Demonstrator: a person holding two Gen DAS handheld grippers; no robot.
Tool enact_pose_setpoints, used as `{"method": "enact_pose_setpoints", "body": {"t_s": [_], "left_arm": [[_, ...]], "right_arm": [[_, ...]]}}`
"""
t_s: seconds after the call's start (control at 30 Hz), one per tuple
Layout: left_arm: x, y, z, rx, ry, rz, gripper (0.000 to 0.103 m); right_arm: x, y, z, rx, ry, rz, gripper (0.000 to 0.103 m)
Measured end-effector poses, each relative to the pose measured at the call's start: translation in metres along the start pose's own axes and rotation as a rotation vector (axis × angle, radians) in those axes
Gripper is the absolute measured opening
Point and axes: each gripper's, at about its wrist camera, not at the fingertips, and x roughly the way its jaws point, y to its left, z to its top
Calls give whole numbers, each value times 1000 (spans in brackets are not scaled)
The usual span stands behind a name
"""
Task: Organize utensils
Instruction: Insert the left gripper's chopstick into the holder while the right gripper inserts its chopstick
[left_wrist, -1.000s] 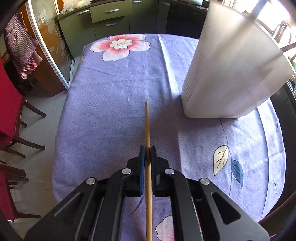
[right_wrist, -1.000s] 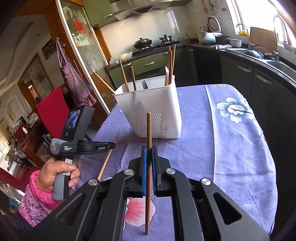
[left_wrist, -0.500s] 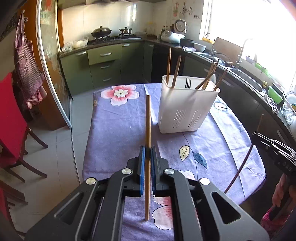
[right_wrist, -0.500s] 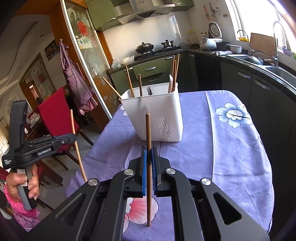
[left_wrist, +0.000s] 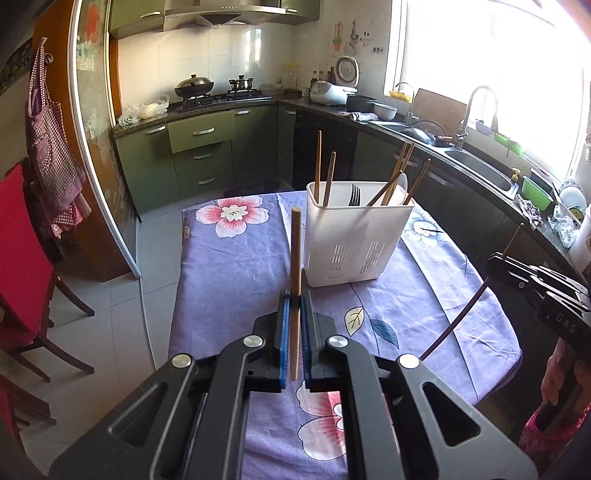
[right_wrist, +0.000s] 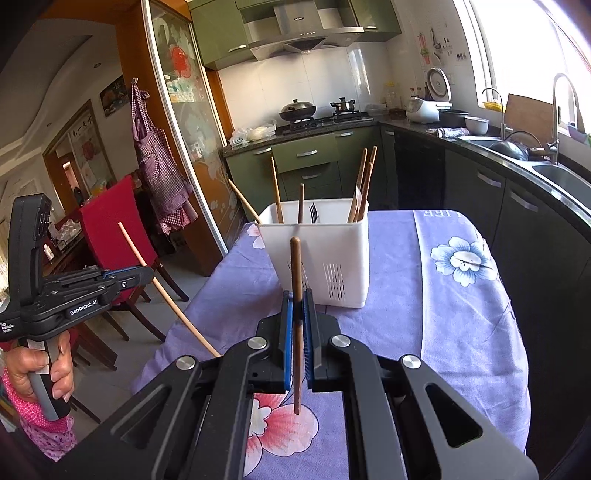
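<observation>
My left gripper (left_wrist: 294, 297) is shut on a light wooden chopstick (left_wrist: 295, 251), held upright above the near end of the table. My right gripper (right_wrist: 297, 295) is shut on a darker brown chopstick (right_wrist: 295, 269), also upright. A white slotted utensil holder (left_wrist: 354, 240) stands ahead on the purple floral tablecloth (left_wrist: 229, 266); it also shows in the right wrist view (right_wrist: 325, 251). It holds several chopsticks and a fork (left_wrist: 354, 195). The right gripper shows at the right edge of the left wrist view (left_wrist: 498, 264), the left one at the left of the right wrist view (right_wrist: 147, 275).
Red chairs (left_wrist: 22, 266) stand left of the table. Green kitchen cabinets (left_wrist: 199, 155) and a stove lie behind it. A counter with a sink (left_wrist: 476, 166) runs along the right. A checked apron (right_wrist: 159, 162) hangs on the glass door frame.
The left gripper has lifted and tilted up from looking down at the cloth to facing the kitchen. Its chopstick now stands upright. The right gripper has stayed nearly still, drawing slightly closer to the holder.
</observation>
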Motion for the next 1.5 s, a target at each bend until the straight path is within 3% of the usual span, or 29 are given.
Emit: {"method": "enact_pose_setpoints", "body": {"t_s": [0.43,0.7,0.9,1.17,1.43,1.5], "left_arm": [[-30,-29,83,70,-72,-108,6],[-54,-44,146,87,-205,-125,6],[-33,-52,174,90,-229,-80,6],[33,-47,179,62,-179,-64,6],[81,-40,158,54,-54,-95,6],[86,-39,153,56,-38,-100,14]], "right_arm": [[-30,15,97,-91,-131,-19,6],[-43,16,171,-90,-247,-38,6],[-22,8,211,-77,-269,-66,6],[42,-15,218,-36,-217,-81,6],[98,-31,189,-9,-107,-48,6],[107,-31,179,-9,-86,-41,7]]}}
